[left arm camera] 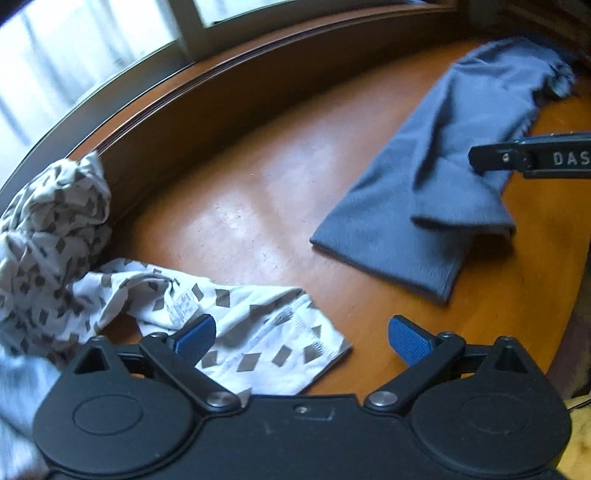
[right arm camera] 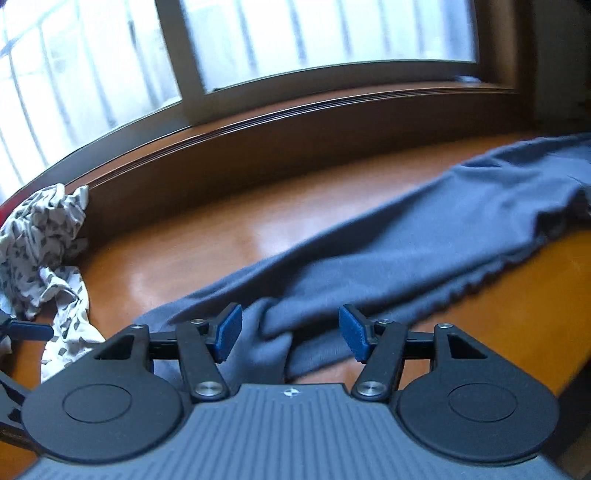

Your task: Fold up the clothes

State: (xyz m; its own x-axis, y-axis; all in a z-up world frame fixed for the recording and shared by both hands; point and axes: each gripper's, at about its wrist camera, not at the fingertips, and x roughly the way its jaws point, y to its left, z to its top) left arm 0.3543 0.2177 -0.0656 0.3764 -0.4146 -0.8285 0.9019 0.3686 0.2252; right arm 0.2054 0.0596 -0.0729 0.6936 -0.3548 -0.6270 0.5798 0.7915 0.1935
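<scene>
**Clothes spread on an orange-brown wooden table by the window**

Clothes lie in two places. Nearest, in the left wrist view, the left gripper (left arm camera: 301,338) hangs with its jaws spread wide and nothing between the pads, a corner of the white patterned garment (left arm camera: 258,347) just beneath at 6 o'clock. That garment trails to a crumpled heap at 9 o'clock, against the raised back ledge. The right gripper (right arm camera: 290,332) also stands with jaws apart, over a bunched fold of the grey-blue garment (right arm camera: 406,236) (no pad presses on it). This cloth stretches as a long folded strip toward 2 o'clock. The glossy table (left arm camera: 240,206) shows pale reflections at its middle. Beyond, at 12 o'clock, a wooden sill (right arm camera: 295,122) runs below a bright window (right arm camera: 314,33).
</scene>
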